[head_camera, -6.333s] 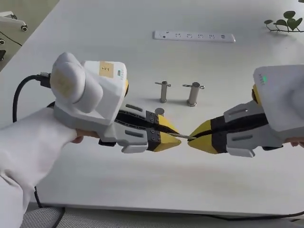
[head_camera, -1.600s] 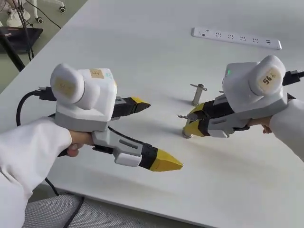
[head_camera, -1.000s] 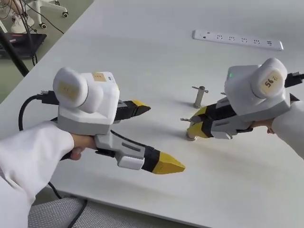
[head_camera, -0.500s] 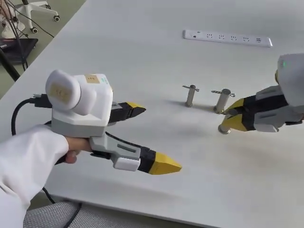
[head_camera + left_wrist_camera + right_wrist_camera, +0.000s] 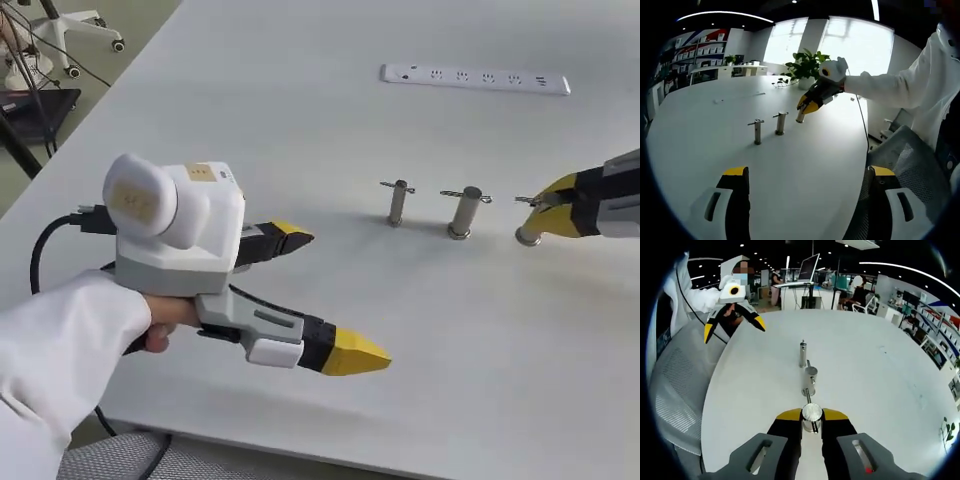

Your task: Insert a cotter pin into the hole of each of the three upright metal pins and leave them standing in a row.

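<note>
Shifted rightward since half a second ago: the third metal pin [image 5: 527, 236] is now clamped by the right gripper [image 5: 812, 421] at the row's right end. Nearest, the left gripper [image 5: 350, 297] is held spread and empty. Three pins are counted, each with one cotter pin [image 5: 527, 201]; the left pin [image 5: 398, 203] and middle pin [image 5: 462, 213] stand free. One power strip [image 5: 475, 79] lies beyond.

No writing can be read. The left gripper [image 5: 345, 296] has a small yellowish label [image 5: 198, 172] on top of its housing and a pale round sticker [image 5: 135, 198] on its rear end. The marks on both are too faint and blurred to make out. The power strip [image 5: 475, 78] at the far side of the worktop [image 5: 300, 120] shows its sockets, but any print on it is too small to tell.
</note>
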